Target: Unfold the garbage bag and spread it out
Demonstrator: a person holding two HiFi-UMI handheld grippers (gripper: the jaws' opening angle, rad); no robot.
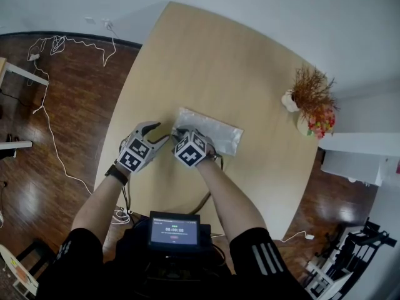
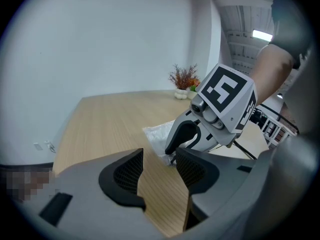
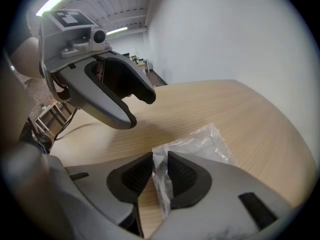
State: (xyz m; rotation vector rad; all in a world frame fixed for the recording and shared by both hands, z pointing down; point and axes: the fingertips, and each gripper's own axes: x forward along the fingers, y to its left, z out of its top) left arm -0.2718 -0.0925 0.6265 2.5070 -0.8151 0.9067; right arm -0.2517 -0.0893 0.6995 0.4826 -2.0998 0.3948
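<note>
My left gripper [image 1: 156, 132] hangs released, jaws apart over bare table [image 1: 212, 61]. Just beside it at 3 o'clock, my right gripper [image 3: 160, 168] pinches the left corner of the folded garbage bag [image 1: 212, 135], which lies flat toward 2 o'clock.

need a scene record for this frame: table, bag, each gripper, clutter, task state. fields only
table: light wood, rounded edge
garbage bag: translucent plastic, folded flat on the table
left gripper: fingers apart, only bare table between them; beside the bag's left end
right gripper: fingers close together, bag's edge between them, looks pinched
clutter: plant at the table's right edge, apart from the bag
task state: bag not yet unfolded
</note>
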